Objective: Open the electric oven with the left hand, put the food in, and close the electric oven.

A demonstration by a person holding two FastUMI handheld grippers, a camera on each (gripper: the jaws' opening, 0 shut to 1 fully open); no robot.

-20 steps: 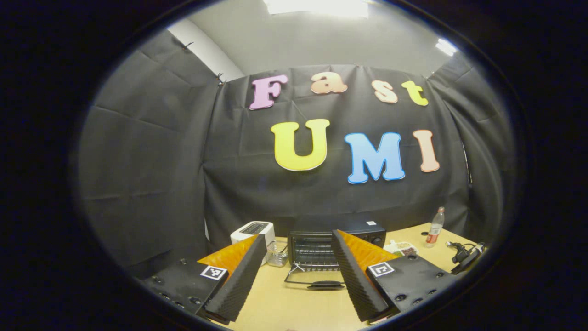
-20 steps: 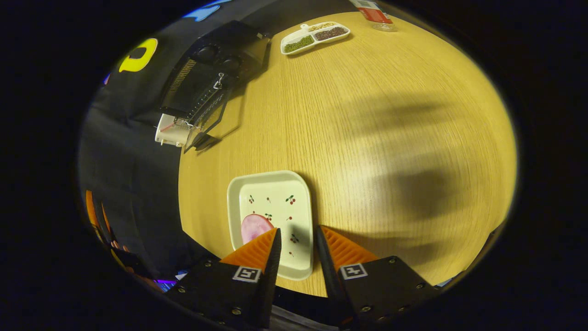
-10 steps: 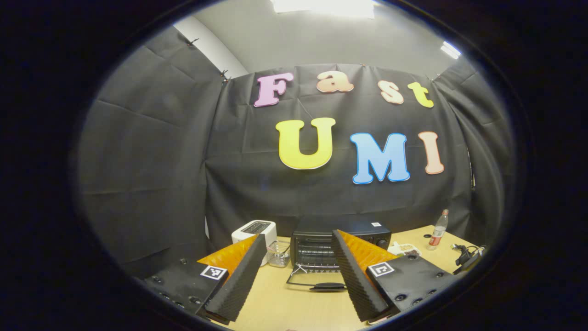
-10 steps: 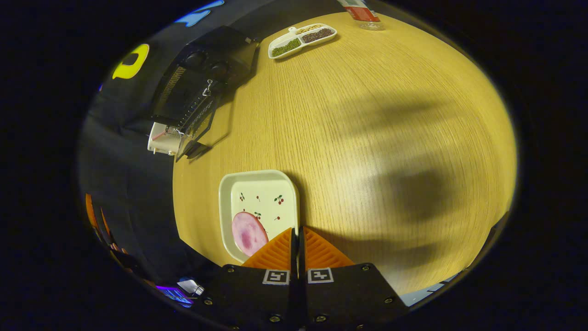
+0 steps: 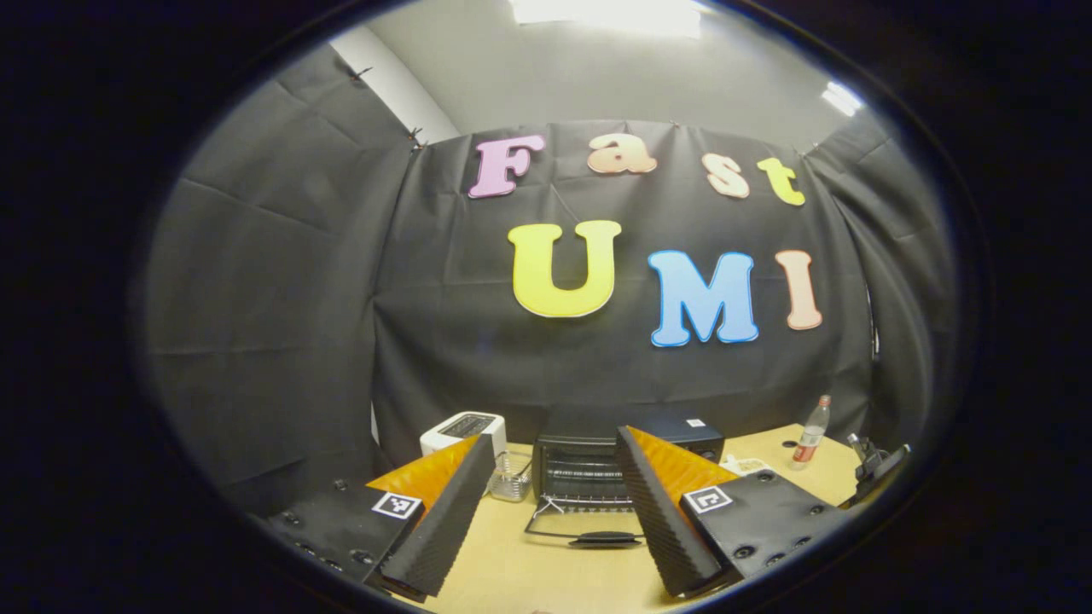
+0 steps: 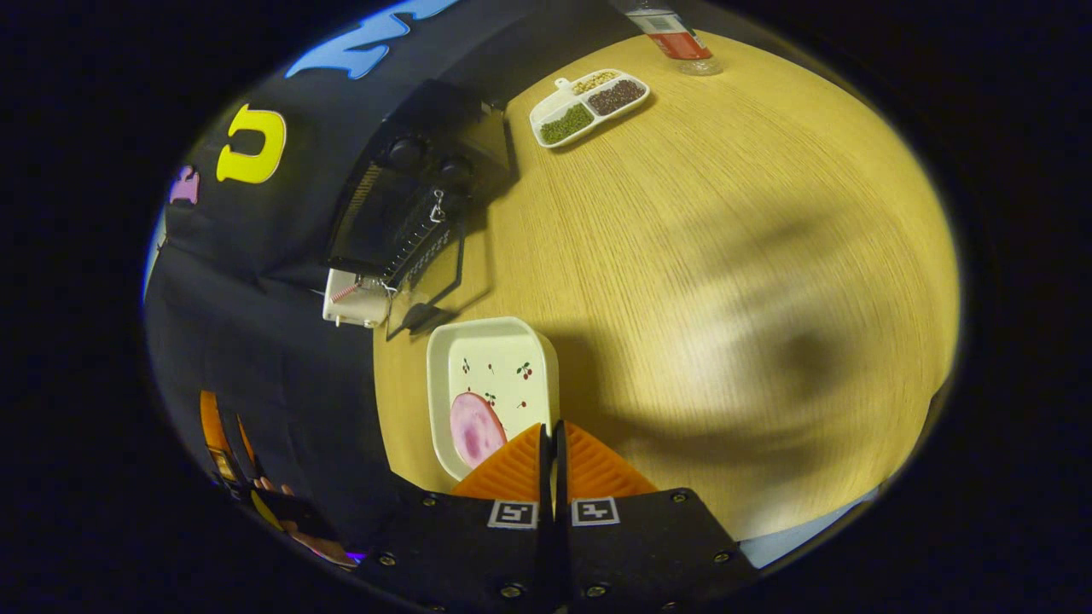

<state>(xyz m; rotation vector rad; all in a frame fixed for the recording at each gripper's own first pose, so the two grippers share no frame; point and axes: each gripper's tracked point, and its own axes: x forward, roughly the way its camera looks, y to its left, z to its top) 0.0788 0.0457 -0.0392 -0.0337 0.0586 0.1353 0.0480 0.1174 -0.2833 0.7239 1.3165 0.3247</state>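
Right hand-held gripper (image 6: 550,443): having just closed, now pinching the plate (image 6: 490,375) rim, starting the lift.
Left hand-held gripper (image 5: 554,503): hanging open.
Oven door (image 5: 580,530): lying open, ready for loading.

I can't read any text here. The bottle (image 5: 806,429) at the right of the left gripper view wears a red label too small to make out, and in the right gripper view that label (image 6: 668,20) is cut off at the top edge. The oven (image 5: 627,456) carries a small white sticker (image 5: 695,422), illegible.
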